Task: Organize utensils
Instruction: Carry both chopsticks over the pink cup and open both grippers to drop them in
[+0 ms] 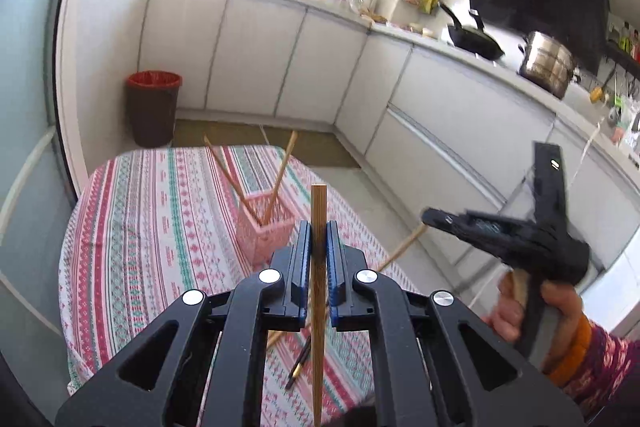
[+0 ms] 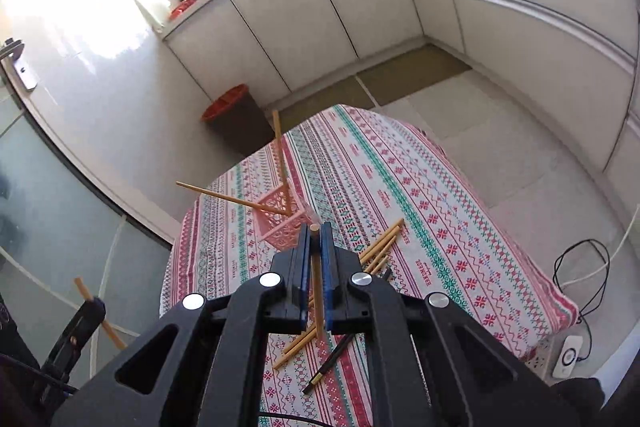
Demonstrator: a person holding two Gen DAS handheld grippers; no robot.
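My left gripper (image 1: 319, 231) is shut on a wooden chopstick (image 1: 319, 211) that stands upright between the blue pads, above the table. My right gripper (image 2: 315, 231) is shut on another wooden chopstick (image 2: 317, 291), just in front of the pink basket (image 2: 276, 223). The pink basket (image 1: 262, 229) stands on the patterned tablecloth (image 1: 160, 227) and holds two wooden chopsticks (image 1: 280, 179) that lean apart. Several loose wooden chopsticks (image 2: 380, 243) and a dark chopstick (image 2: 330, 363) lie on the cloth under my right gripper. The right gripper also shows at the right of the left wrist view (image 1: 430, 217).
A dark bin (image 1: 152, 107) with a red liner stands on the floor beyond the table. White cabinets (image 1: 280, 67) run along the walls, with a pan (image 1: 476, 43) and steel pot (image 1: 548, 65) on the counter. A power strip (image 2: 568, 359) and cables lie right of the table.
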